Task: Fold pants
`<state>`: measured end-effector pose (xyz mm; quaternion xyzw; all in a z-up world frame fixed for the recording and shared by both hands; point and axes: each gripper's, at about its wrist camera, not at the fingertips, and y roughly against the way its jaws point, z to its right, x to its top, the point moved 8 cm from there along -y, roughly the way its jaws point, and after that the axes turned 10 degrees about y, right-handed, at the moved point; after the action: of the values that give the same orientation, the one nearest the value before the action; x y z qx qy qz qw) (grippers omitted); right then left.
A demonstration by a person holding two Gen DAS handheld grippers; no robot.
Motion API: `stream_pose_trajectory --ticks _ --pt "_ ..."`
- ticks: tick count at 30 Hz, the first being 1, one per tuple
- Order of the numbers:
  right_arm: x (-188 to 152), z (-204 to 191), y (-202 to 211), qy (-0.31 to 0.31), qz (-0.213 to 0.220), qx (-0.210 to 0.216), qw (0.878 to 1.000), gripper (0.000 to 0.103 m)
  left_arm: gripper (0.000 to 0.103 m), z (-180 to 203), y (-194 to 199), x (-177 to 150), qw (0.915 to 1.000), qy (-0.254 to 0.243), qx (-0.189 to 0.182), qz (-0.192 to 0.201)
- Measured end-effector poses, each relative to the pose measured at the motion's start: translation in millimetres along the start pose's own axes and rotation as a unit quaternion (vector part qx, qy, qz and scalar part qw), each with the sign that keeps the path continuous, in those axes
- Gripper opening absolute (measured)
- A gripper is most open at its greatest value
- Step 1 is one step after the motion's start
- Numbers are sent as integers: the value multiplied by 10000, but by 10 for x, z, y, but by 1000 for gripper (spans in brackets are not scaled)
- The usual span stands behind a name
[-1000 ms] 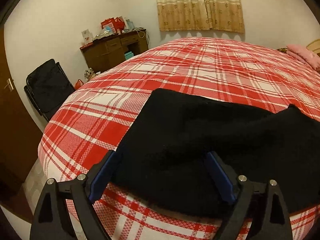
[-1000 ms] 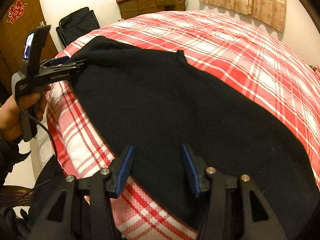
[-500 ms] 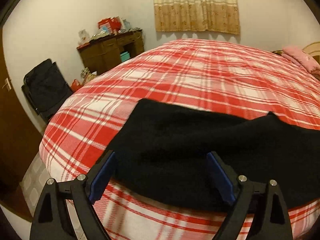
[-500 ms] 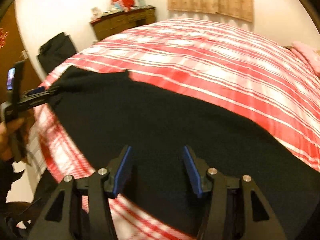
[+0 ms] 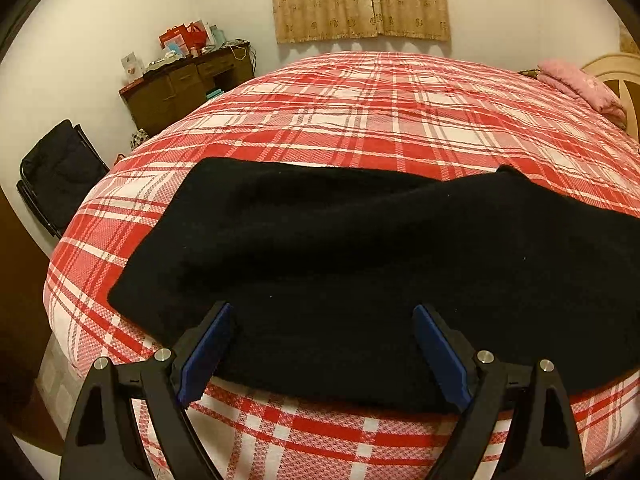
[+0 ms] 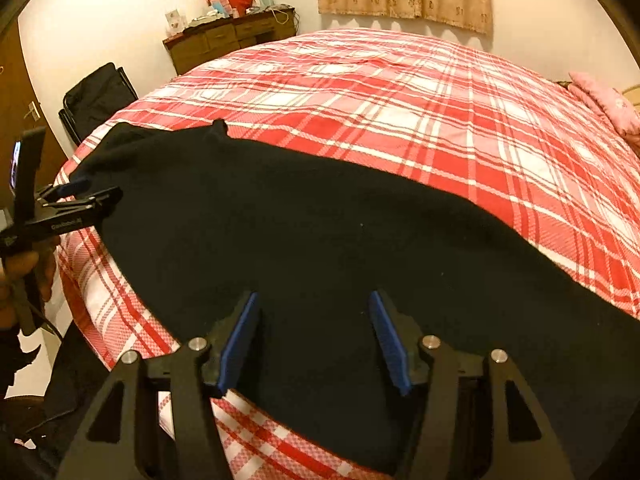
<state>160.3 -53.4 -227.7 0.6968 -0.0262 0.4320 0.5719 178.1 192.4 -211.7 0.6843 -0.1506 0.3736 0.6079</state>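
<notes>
The black pants (image 5: 360,264) lie flat on the bed (image 5: 380,120); they look soft, limp and light, so pinch an edge or corner. The left tongs (image 5: 322,344) stand wide and empty; the right tongs (image 6: 314,336), narrower, have just been opening above the cloth, holding nothing.

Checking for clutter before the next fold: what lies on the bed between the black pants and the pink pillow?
Only bare red plaid bedspread lies between the black pants and the pink pillow; both wrist views show it.
</notes>
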Motion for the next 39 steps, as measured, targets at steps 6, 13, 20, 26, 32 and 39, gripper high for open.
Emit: stream_pose_trajectory --ticks 6,13,20,26,32,39 --pt "-43 -80 46 509 20 -284 9983 64 91 199 242 65 9995 -46 -258 173" --pt "-216 340 306 -291 92 -434 9986 73 91 582 229 -120 9971 -388 -659 20" --pt "-414 836 553 -1318 108 -209 9910 73 91 624 139 -243 9969 -401 -678 -67" --pt "-542 1466 1260 -1844 703 -824 9769 73 91 628 142 -273 9972 -376 -639 -19" --pt "-1054 2471 2137 -3063 1100 -1500 9336 73 91 620 188 -267 9972 -285 -692 -9" --pt "-1573 3067 2441 -3965 898 -1409 9027 71 91 641 208 -284 9970 -334 -700 -9"
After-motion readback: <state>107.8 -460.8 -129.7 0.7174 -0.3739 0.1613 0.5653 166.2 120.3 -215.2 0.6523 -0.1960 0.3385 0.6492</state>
